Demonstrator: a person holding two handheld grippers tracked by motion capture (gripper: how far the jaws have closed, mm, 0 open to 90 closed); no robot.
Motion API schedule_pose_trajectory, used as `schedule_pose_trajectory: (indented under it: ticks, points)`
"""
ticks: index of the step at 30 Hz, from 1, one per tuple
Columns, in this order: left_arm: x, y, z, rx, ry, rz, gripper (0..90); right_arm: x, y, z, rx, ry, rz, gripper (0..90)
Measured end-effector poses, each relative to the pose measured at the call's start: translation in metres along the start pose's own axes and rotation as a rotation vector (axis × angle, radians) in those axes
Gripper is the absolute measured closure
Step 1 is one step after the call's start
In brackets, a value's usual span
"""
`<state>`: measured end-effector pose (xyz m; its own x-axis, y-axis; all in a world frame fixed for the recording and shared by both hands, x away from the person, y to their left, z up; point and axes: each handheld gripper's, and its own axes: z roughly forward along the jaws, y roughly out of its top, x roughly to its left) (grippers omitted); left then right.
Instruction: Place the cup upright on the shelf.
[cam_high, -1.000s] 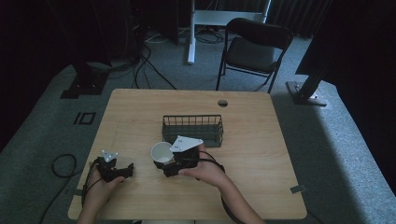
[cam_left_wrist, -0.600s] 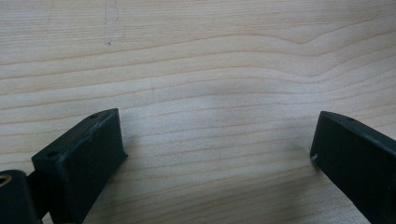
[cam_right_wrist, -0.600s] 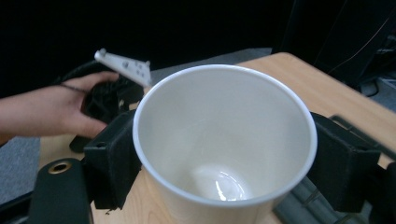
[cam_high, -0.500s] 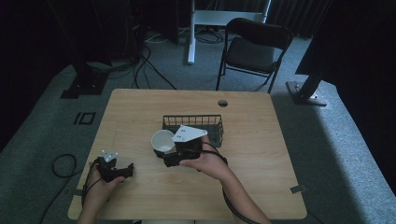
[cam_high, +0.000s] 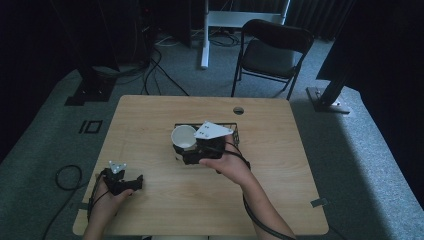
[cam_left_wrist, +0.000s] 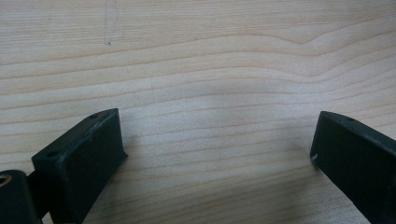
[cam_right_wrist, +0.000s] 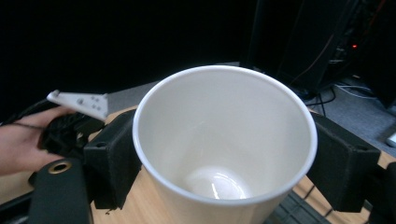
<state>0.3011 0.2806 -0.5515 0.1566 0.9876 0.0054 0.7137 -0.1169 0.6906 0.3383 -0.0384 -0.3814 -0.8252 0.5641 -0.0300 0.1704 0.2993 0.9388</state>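
The right gripper (cam_high: 184, 150) is clamping a white paper cup (cam_right_wrist: 224, 144), empty and mouth-up, lifted over the near-left edge of the wire basket (cam_high: 235, 131) at the middle of the wooden table (cam_high: 280, 165); whether anything is lying in the basket is hard to tell. The left gripper (cam_left_wrist: 217, 154) is resting wide apart on bare wood near the table's front-left corner, gripping nothing. Beyond the table's far edge a folding chair (cam_high: 272, 52) is standing.

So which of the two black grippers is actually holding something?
The right gripper: its jaws clamp the white paper cup beside the wire basket. The left gripper rests open.
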Motion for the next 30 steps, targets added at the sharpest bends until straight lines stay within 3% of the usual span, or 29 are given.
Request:
schedule_pose_trajectory:
  ticks: [5,16,22,30]
  points:
    - [0.0,0.0,0.0,0.0,0.0,0.0,3.0,-0.01,0.003,-0.007,-0.029,-0.036,0.03,19.1]
    - [0.0,0.0,0.0,0.0,0.0,-0.001,3.0,-0.042,0.001,-0.012,-0.012,-0.199,0.071,19.1]
    - [0.0,0.0,0.0,0.0,0.0,0.0,3.0,-0.059,-0.007,-0.013,-0.008,-0.282,0.098,19.1]
    - [0.0,0.0,0.0,-0.001,0.0,0.0,3.0,-0.08,-0.024,-0.008,0.037,-0.386,0.123,19.1]
